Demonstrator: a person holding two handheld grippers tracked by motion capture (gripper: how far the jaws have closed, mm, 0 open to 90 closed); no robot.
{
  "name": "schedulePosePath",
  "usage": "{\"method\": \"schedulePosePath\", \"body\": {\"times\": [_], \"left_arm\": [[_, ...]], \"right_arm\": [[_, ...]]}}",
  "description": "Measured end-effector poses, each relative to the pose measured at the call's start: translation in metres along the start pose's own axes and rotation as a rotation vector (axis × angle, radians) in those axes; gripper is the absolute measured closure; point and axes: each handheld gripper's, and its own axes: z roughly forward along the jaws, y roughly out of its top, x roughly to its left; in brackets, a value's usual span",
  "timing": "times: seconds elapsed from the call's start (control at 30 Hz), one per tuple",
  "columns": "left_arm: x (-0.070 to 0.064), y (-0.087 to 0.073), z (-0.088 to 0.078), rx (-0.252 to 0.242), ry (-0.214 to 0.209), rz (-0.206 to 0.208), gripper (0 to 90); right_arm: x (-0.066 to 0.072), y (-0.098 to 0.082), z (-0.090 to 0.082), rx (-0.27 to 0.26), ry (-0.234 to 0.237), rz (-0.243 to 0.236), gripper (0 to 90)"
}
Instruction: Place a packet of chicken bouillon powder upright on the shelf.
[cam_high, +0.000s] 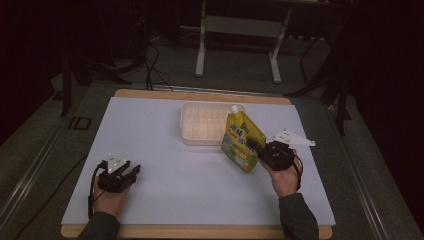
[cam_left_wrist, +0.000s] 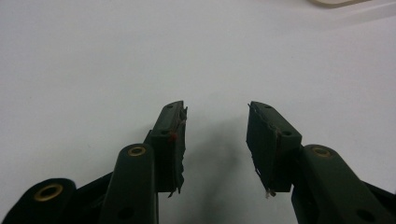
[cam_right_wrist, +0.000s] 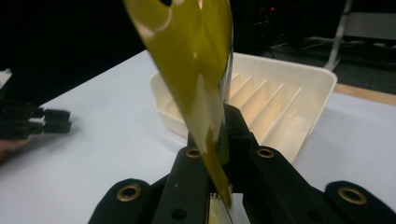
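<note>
A yellow spouted pouch (cam_high: 241, 141) with a white cap hangs upright, lifted beside the front right corner of a white ribbed tray (cam_high: 192, 122). My right gripper (cam_high: 257, 149) is shut on the pouch's right edge. In the right gripper view the yellow pouch (cam_right_wrist: 196, 74) rises from between the closed jaws of my right gripper (cam_right_wrist: 217, 149), with the tray (cam_right_wrist: 299, 93) just behind it. My left gripper (cam_high: 131, 173) rests low at the front left of the white mat, open. In the left gripper view my left gripper (cam_left_wrist: 215, 128) has only bare mat between its jaws.
The white mat (cam_high: 165, 150) covers a wooden-edged table (cam_high: 200, 231). Beyond the table's far edge stand a white frame's legs (cam_high: 202, 45) and dark cables on the floor. In the right gripper view the left gripper (cam_right_wrist: 35, 122) appears at the far left.
</note>
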Motion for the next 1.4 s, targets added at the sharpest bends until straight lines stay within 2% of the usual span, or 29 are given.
{"method": "schedulePosePath", "body": {"times": [0.23, 0.4, 0.57, 1.03, 1.13, 1.4], "left_arm": [[0.0, 0.0, 0.0, 0.0, -0.001, 0.0, 56.8], [0.0, 0.0, 0.0, 0.001, -0.001, 0.001, 56.8], [0.0, 0.0, 0.0, 0.0, 0.0, 0.001, 56.7], [0.0, 0.0, 0.0, 0.0, -0.001, -0.001, 56.8], [0.0, 0.0, 0.0, 0.001, -0.002, -0.001, 56.7], [0.001, 0.0, 0.0, 0.0, -0.003, 0.0, 56.8]], "right_arm": [[-0.001, 0.007, 0.003, -0.04, -0.051, 0.033, 89.9], [-0.002, 0.012, 0.005, -0.05, -0.062, 0.042, 89.9], [-0.001, 0.015, 0.007, -0.071, -0.094, 0.051, 89.9], [-0.004, 0.021, 0.016, -0.124, -0.15, 0.104, 89.9], [-0.006, 0.023, 0.019, -0.15, -0.177, 0.126, 89.9], [-0.007, 0.026, 0.023, -0.182, -0.219, 0.143, 90.0]]}}
